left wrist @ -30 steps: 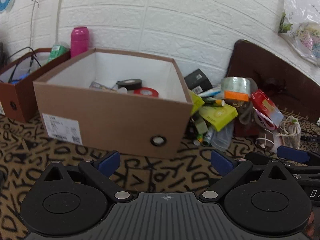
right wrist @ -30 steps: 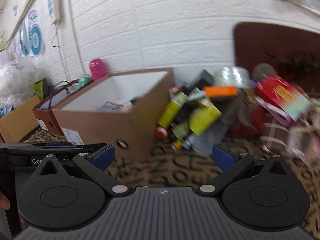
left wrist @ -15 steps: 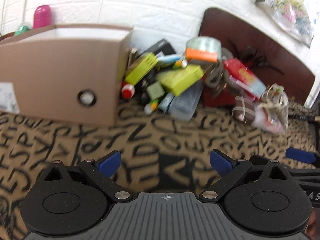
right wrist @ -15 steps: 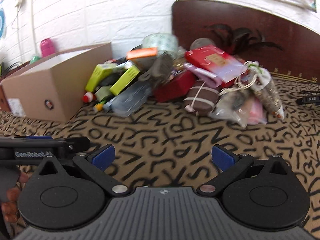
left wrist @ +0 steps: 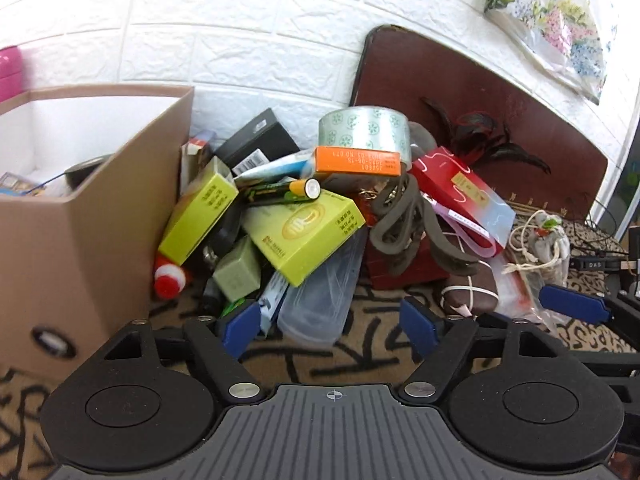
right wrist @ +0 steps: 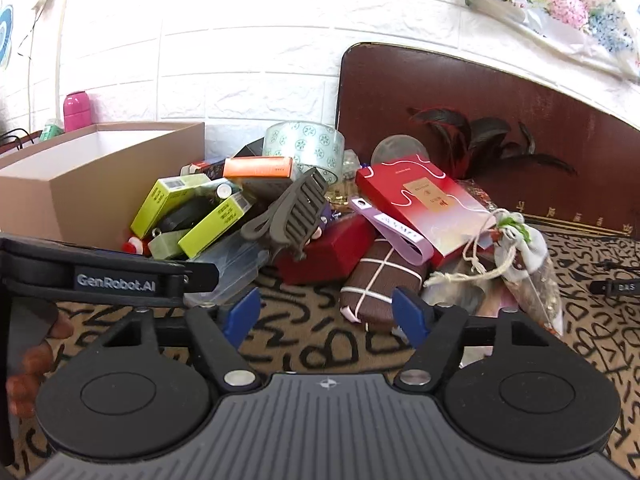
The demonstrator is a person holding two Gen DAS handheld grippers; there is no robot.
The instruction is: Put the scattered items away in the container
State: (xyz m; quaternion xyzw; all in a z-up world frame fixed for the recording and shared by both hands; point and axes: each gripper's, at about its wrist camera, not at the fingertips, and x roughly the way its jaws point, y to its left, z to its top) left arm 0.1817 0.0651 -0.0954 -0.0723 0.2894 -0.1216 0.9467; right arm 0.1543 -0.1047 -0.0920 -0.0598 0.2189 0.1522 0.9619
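Grippers both spread wide, empty: left gripper (left wrist: 334,322) faces the clear flat plastic case (left wrist: 320,300) at the heap's front edge; right gripper (right wrist: 326,314) faces the brown pouch tied with white cord (right wrist: 380,284). Open brown cardboard box (left wrist: 92,220) stands just left of the heap. Judgement: take front items first; smooth case may slip, so grip across its narrow width. Glossy yellow-green carton (left wrist: 304,232) leans on top.

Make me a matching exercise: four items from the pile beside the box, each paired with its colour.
Things:
1. tape roll
2. clamshell case
3. small flat box under the tape roll
4. strapped pouch

Colours:
A. orange
B. brown with white bands
C. pale green, patterned
D. clear

Pairs: 1-C, 2-D, 3-A, 4-B
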